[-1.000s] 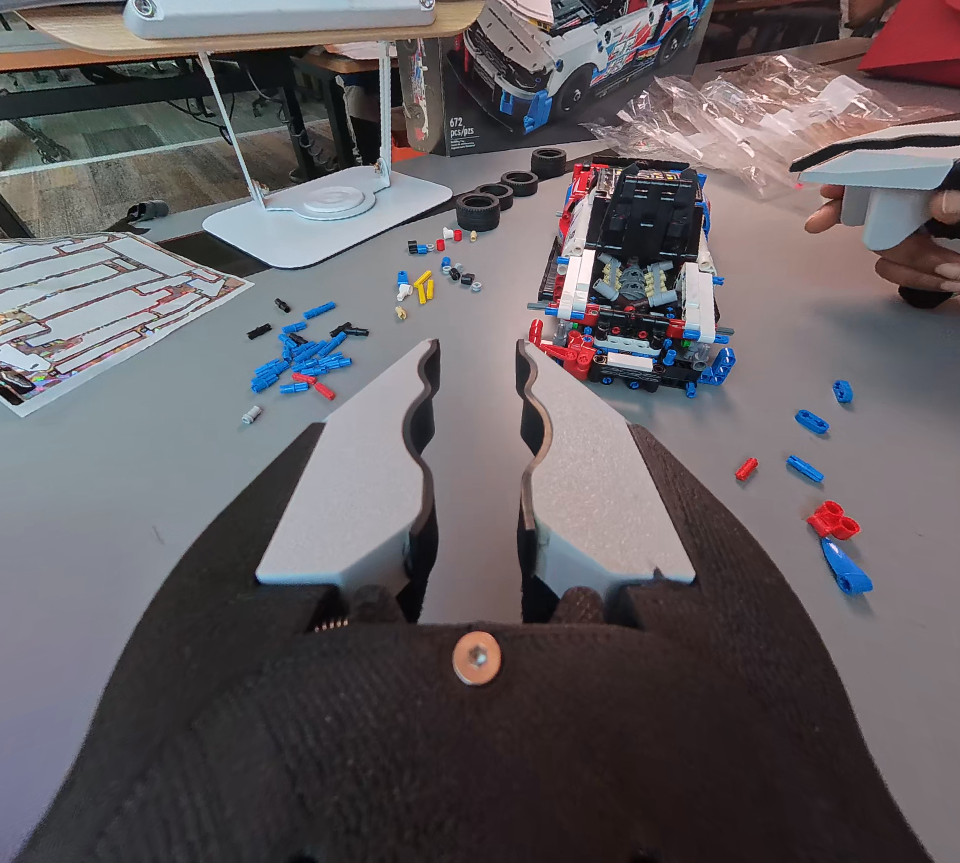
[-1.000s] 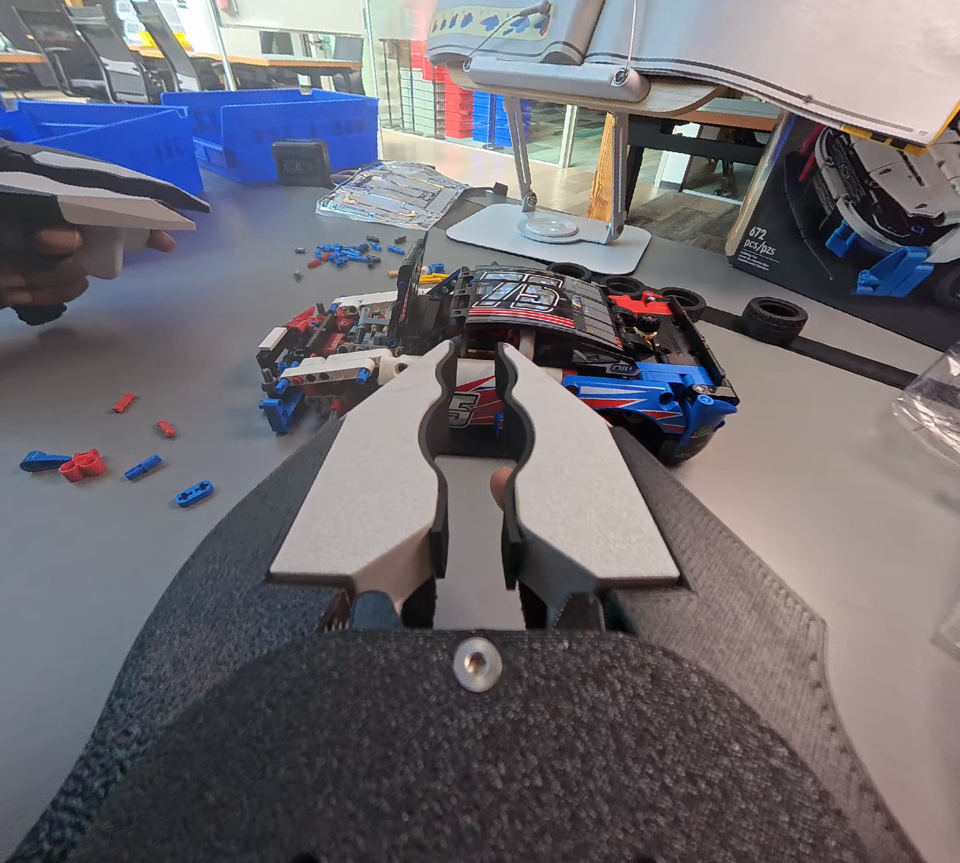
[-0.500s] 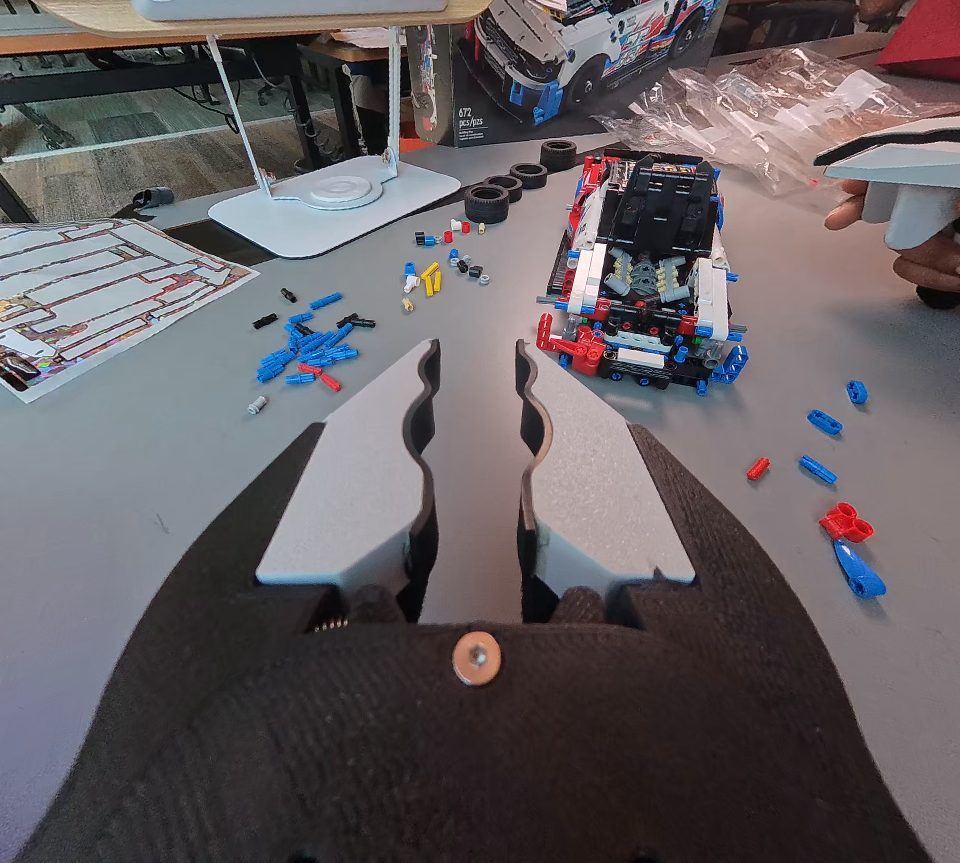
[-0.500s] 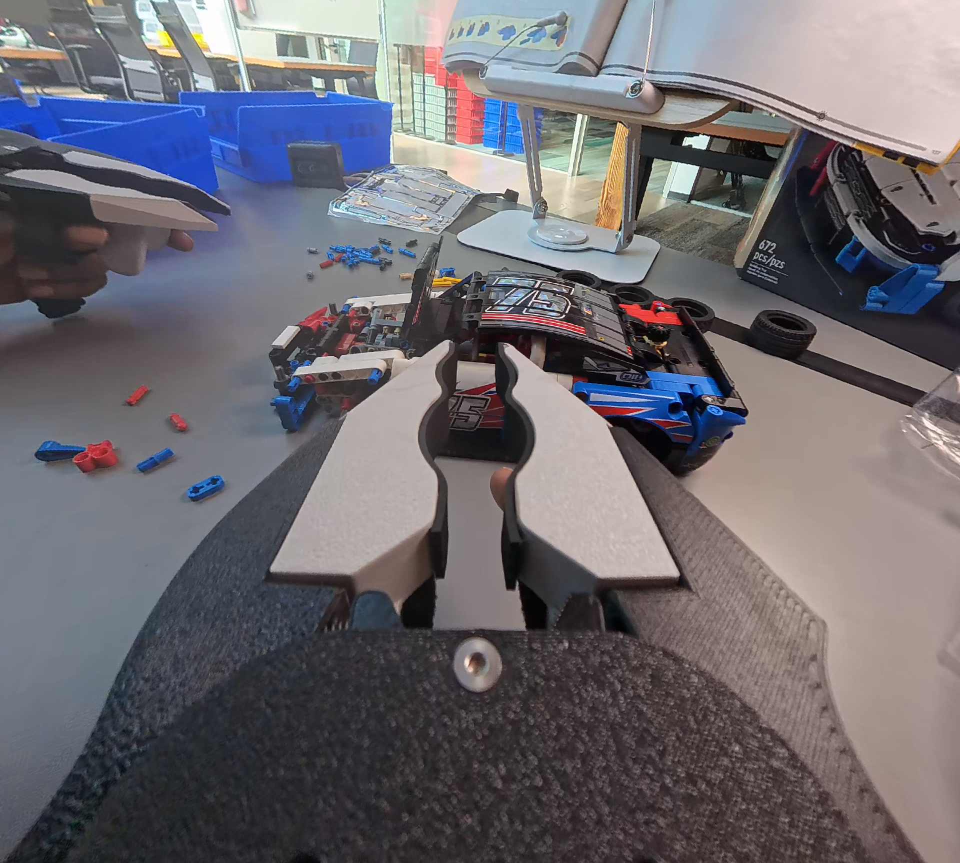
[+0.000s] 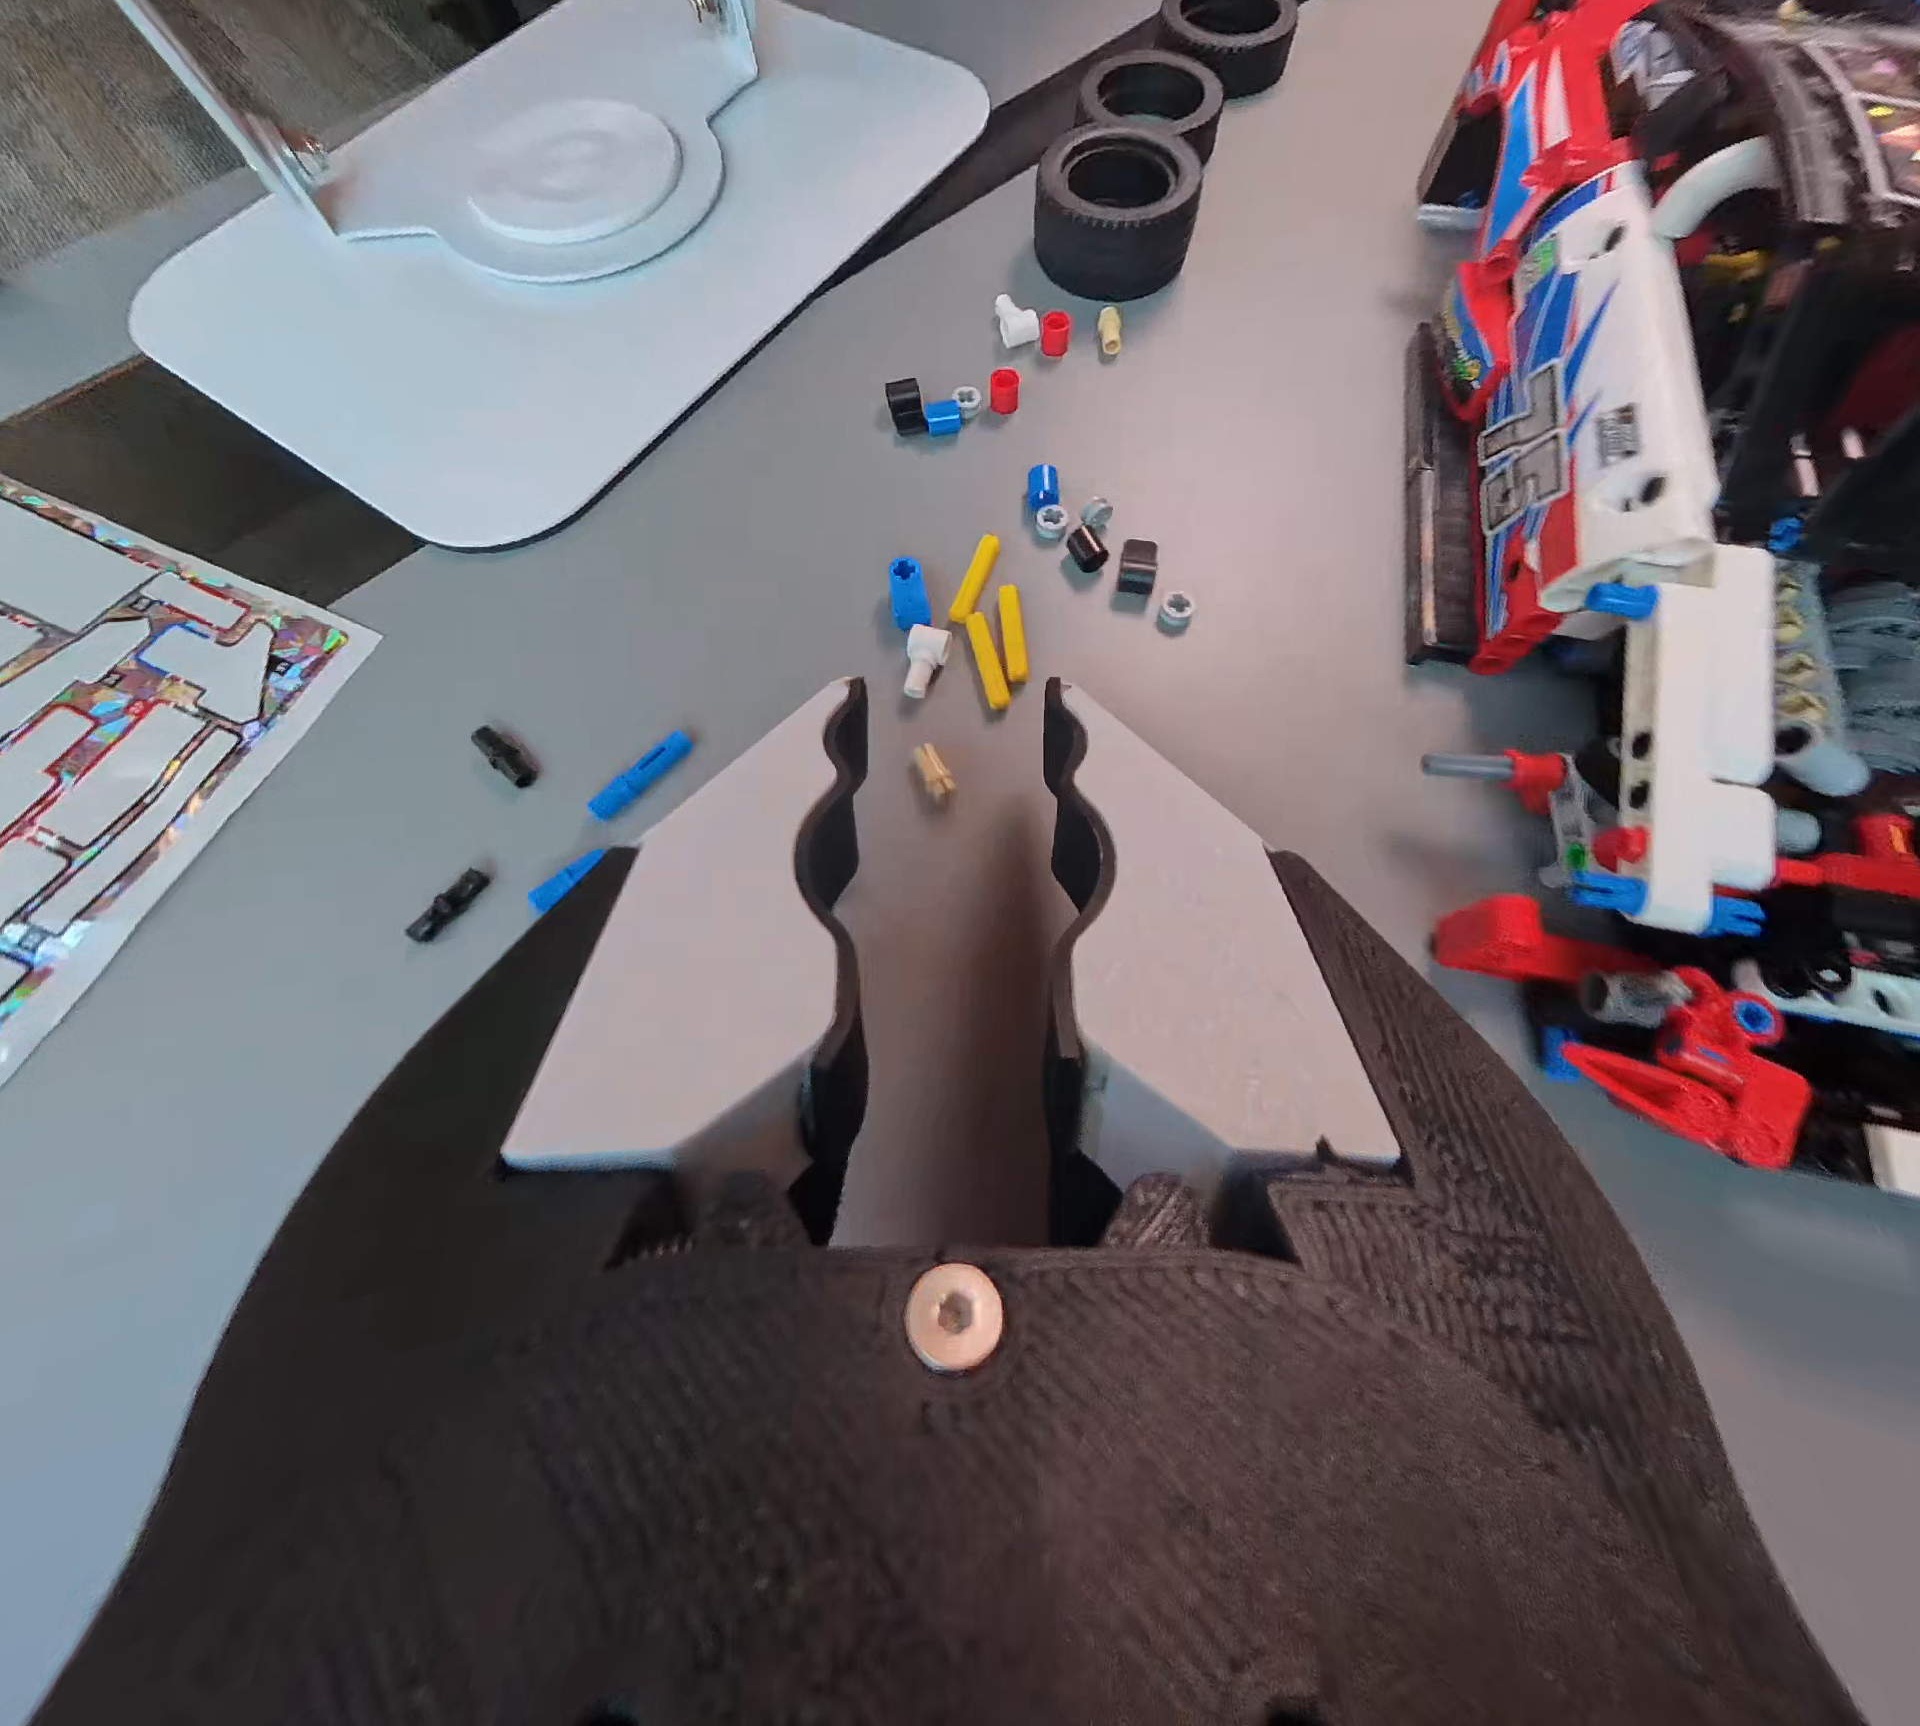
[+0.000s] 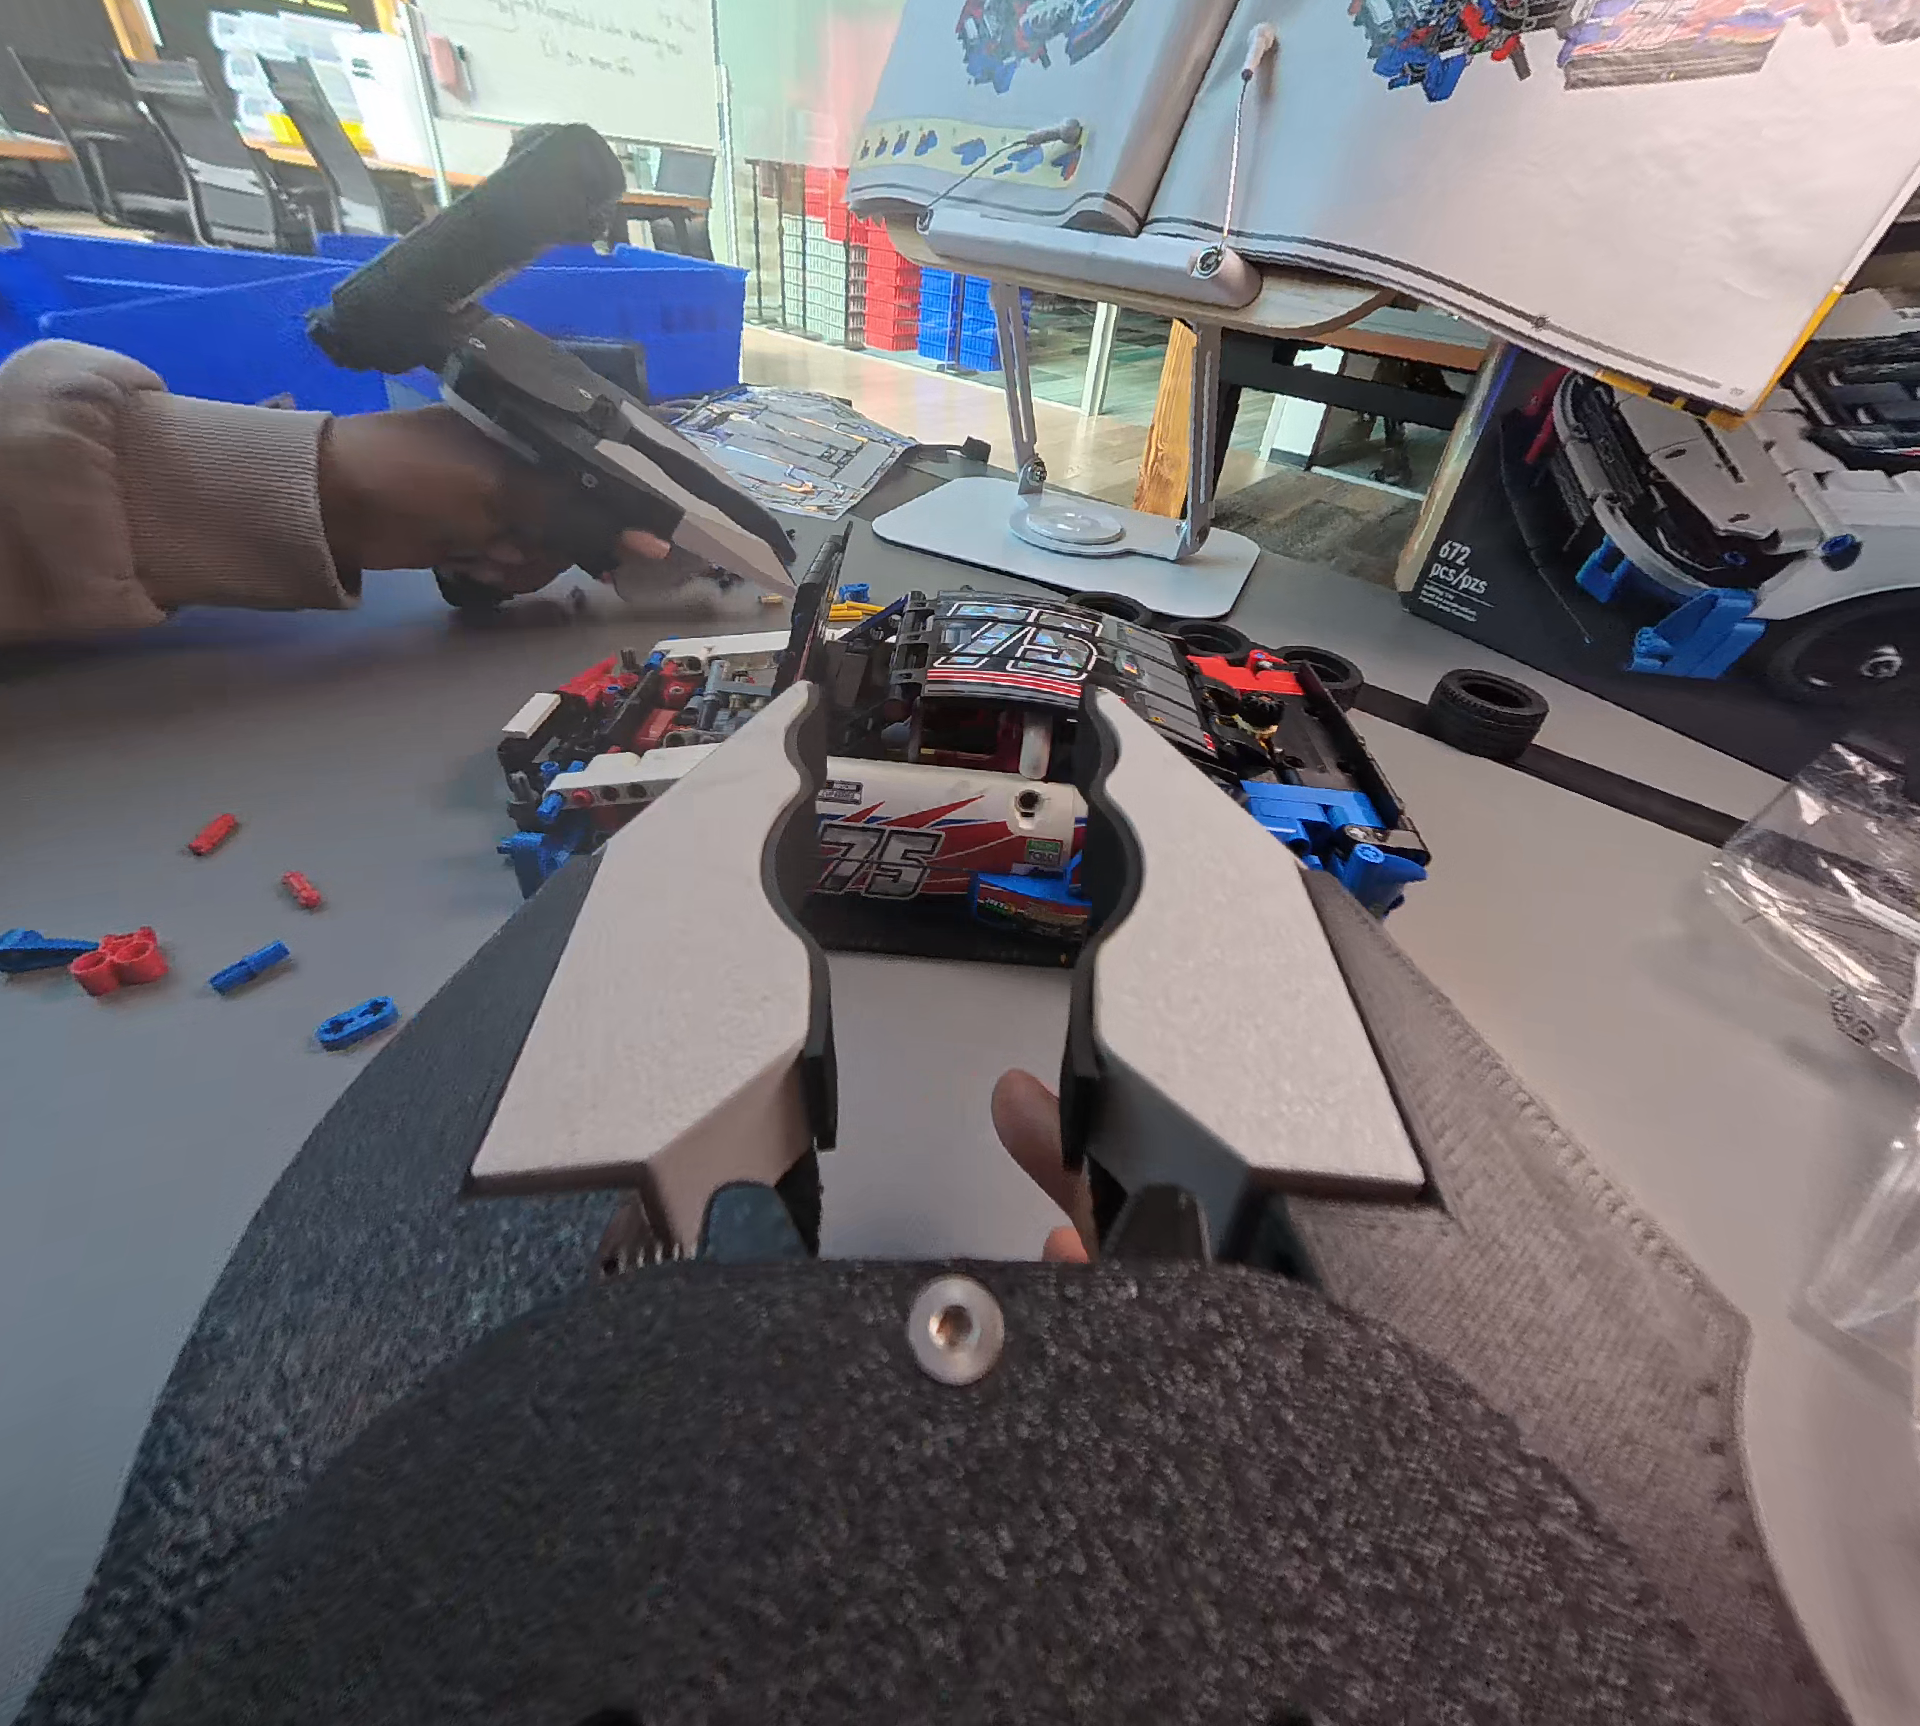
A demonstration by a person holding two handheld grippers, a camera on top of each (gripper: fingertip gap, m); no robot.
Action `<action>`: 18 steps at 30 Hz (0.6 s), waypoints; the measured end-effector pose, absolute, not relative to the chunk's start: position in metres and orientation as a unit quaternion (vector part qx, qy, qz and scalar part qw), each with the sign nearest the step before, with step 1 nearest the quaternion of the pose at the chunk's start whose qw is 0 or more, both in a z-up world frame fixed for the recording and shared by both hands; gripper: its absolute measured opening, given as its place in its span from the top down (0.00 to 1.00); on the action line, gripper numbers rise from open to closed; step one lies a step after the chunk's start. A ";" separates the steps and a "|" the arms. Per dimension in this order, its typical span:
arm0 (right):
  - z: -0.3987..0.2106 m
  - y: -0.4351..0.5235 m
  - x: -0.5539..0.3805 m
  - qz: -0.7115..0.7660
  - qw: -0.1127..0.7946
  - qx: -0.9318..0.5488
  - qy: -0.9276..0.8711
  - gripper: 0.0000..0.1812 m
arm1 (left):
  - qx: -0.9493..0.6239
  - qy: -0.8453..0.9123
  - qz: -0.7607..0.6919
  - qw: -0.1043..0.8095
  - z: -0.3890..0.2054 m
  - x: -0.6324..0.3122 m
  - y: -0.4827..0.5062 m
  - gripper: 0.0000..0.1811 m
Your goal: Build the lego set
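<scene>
Left gripper: its fingers are standing apart with nothing between the pads, tilting down low over the grey table; it is also showing in the right wrist view, a hand gripping its handle.
Tan pin: it is lying on the table in the gap between the left gripper's fingertips, touching neither.
Yellow axles: three are lying just ahead of the fingertips, beside a white connector and a blue bush.
Other small parts: red, black, grey and blue bits are sitting scattered farther on; blue pins and black pins are lying to the left.
Tyres: four black ones are standing in a row, running away toward the set's box.
Lego car: the partly built red, white and blue model is sitting on the table to the right of the left gripper, well apart from it.
Right gripper: it is hanging open and empty, pointing at the car's side from near it; contact is not showing.
Loose pieces by the right gripper: a red connector and blue pins are lying on the table to its left.
Instruction book: it is lying open on a white stand behind the car.
Sticker sheet: it is lying flat at the left edge.
Plastic bags: they are lying crumpled at the right.
</scene>
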State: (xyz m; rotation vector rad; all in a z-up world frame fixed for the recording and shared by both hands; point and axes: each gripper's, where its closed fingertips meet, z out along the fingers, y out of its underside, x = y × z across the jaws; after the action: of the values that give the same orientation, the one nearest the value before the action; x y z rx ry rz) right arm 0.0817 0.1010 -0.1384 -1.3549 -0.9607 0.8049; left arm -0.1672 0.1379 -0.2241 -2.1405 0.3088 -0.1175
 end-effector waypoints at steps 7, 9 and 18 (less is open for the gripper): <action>-0.141 0.109 0.086 0.351 0.598 -0.595 -0.406 0.80 | -0.889 0.130 -0.035 0.438 -0.233 -0.172 0.169 0.88; -0.143 0.108 0.084 0.348 0.595 -0.595 -0.413 0.81 | -0.891 0.130 -0.033 0.434 -0.235 -0.173 0.171 0.91; -0.144 0.106 0.083 0.340 0.598 -0.589 -0.424 0.88 | -0.893 0.170 -0.006 0.416 -0.239 -0.173 0.170 0.95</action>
State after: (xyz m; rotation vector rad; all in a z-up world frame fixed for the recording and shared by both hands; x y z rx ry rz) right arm 0.0831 0.1056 -0.1440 -1.3656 -0.9841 0.7891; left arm -0.1728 0.1698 -0.2389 -2.2429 0.4266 -0.0145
